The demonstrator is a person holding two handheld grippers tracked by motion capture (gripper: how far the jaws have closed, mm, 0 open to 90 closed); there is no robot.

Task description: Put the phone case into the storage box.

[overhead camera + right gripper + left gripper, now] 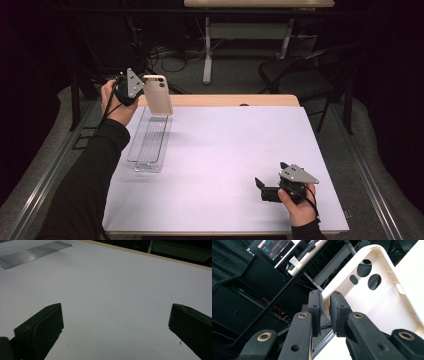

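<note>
A cream phone case is pinched by its edge in the left claw at ten o'clock, apparently for setting into the clear tray below, while the right claw is rested wide open at five o'clock on the counter.

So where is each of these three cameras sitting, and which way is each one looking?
High view: above the person's side, looking forward and down on the table; both forearms and hands show, left gripper and right gripper.
Left gripper view: rides the left gripper, looking along its fingers, shut on the cream phone case.
Right gripper view: rides the right gripper, low over the table, its fingers wide apart.
Shared: the high and right gripper views both show the clear ribbed tray.
</note>
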